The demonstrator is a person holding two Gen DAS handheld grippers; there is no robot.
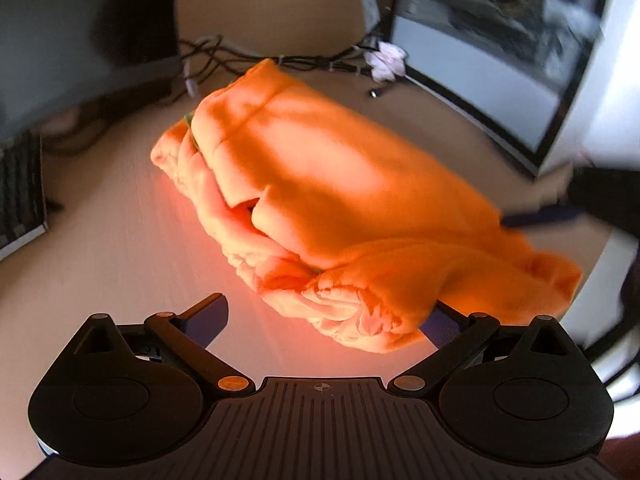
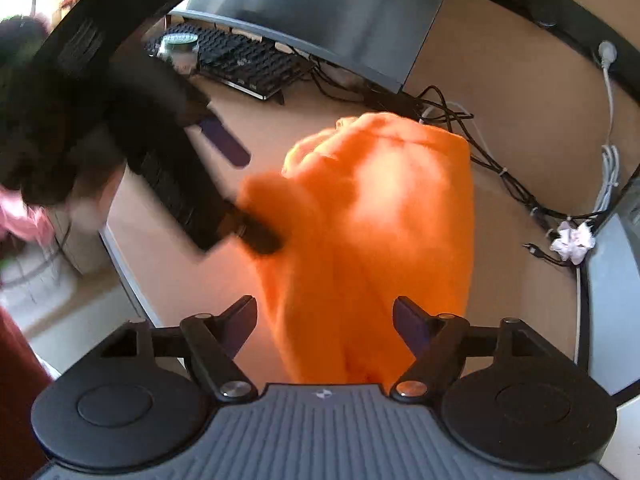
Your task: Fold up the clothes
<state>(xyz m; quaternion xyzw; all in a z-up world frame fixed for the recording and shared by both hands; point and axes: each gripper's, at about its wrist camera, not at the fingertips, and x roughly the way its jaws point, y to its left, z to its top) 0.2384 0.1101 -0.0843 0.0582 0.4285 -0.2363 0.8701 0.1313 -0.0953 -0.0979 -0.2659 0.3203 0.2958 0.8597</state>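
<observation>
An orange fleece garment (image 1: 328, 184) lies folded in a thick bundle on the beige desk (image 1: 100, 248), its pale inner layers showing along the near edge. My left gripper (image 1: 326, 303) is open at the bundle's near corner; the cloth drapes over its right finger while its left finger hangs over bare desk. In the right wrist view the garment (image 2: 380, 208) runs between the spread fingers of my open right gripper (image 2: 325, 300). The left gripper (image 2: 254, 200) shows there at the bundle's left edge, one finger against the cloth. Both views are motion-blurred.
A dark monitor (image 2: 320, 8) and black keyboard (image 2: 240, 60) stand behind the garment, with tangled cables (image 2: 500, 168). A second, lit monitor (image 1: 500, 40) is at the right. A small pale cloth flower (image 2: 572, 240) lies by the cables. The desk's front edge (image 2: 120, 264) curves at left.
</observation>
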